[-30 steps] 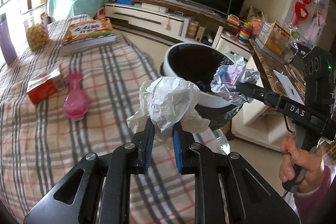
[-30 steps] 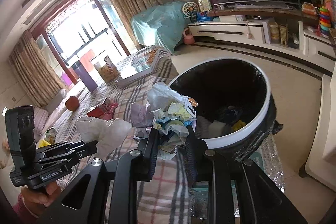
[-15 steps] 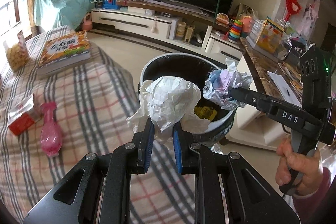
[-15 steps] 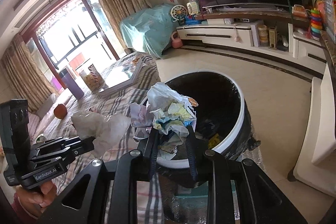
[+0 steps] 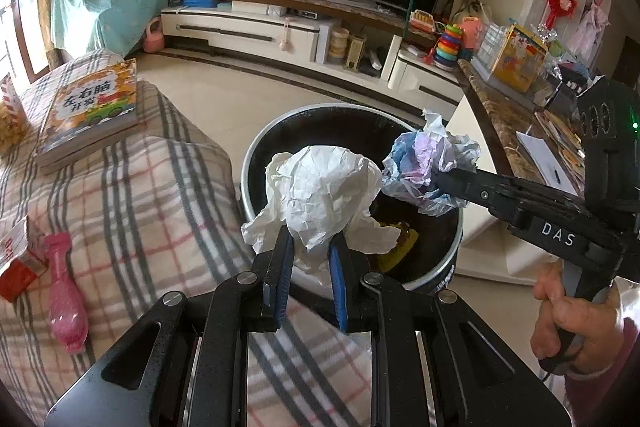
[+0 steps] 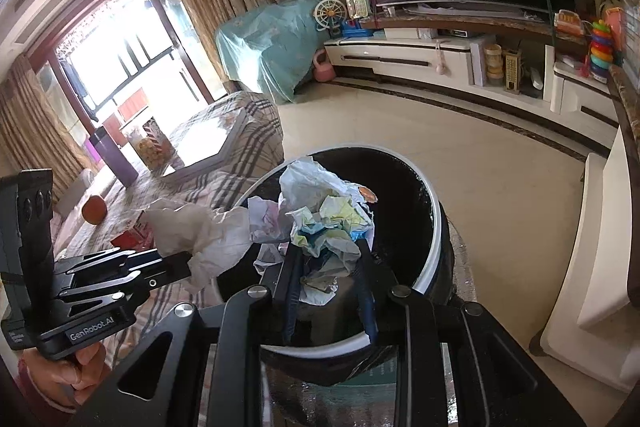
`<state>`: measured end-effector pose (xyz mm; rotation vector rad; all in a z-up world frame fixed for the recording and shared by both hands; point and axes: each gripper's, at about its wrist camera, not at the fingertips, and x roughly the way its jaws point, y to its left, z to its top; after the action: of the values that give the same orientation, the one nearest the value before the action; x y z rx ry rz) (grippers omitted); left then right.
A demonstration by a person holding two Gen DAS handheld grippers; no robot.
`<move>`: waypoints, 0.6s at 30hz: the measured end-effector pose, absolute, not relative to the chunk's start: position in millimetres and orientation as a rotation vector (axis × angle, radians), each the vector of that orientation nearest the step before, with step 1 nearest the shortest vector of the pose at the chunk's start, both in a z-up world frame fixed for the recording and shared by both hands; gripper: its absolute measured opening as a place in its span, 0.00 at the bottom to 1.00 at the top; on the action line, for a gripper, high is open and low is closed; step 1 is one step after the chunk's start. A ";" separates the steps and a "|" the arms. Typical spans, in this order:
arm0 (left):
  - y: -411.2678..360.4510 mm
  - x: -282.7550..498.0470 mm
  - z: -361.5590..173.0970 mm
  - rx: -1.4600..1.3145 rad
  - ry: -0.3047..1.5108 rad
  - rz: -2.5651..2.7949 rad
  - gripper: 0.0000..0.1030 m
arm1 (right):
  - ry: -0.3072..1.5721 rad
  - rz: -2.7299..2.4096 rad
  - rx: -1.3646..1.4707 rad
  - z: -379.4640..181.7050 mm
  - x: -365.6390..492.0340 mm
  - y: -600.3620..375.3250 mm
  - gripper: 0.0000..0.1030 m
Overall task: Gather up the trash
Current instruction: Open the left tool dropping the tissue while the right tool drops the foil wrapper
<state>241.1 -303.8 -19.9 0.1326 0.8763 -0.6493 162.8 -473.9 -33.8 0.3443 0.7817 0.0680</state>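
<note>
My left gripper (image 5: 310, 247) is shut on a crumpled white paper ball (image 5: 324, 195) and holds it over the near rim of a round black trash bin with a white rim (image 5: 256, 143). My right gripper (image 6: 328, 251) is shut on a crumpled coloured paper wad (image 6: 324, 223) above the same bin (image 6: 434, 251). The right gripper also shows in the left wrist view (image 5: 440, 179), with its wad (image 5: 428, 163) over the bin's right side. The left gripper and its white paper (image 6: 200, 235) show at the left of the right wrist view. Yellow trash lies inside the bin.
A plaid-covered table (image 5: 140, 187) stands left of the bin, with a book (image 5: 88, 107), a pink bottle (image 5: 66, 303) and a red box (image 5: 16, 263) on it. A TV cabinet (image 5: 280, 35) runs along the back. A marble counter (image 5: 508, 131) stands at the right.
Both grippers have moved from above the table edge to above the bin, each still holding its paper. The bin now lies directly beneath them.
</note>
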 end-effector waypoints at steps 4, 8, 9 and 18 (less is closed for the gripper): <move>-311.3 246.9 -23.5 0.142 0.888 -0.650 0.16 | 0.804 0.061 0.337 -38.1 170.4 -477.2 0.26; -319.1 249.9 -26.1 0.152 0.906 -0.656 0.25 | 0.830 0.064 0.328 -40.7 177.5 -476.9 0.28; -320.4 250.3 -26.5 0.157 0.909 -0.652 0.28 | 0.834 0.065 0.327 -41.5 178.2 -476.9 0.30; -310.6 248.9 -21.8 0.136 0.889 -0.629 0.68 | 0.803 0.055 0.361 -35.0 174.3 -488.1 0.56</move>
<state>248.9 -310.6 -21.8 0.1356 0.8893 -0.6289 174.3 -488.1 -35.0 0.3608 0.8034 0.0553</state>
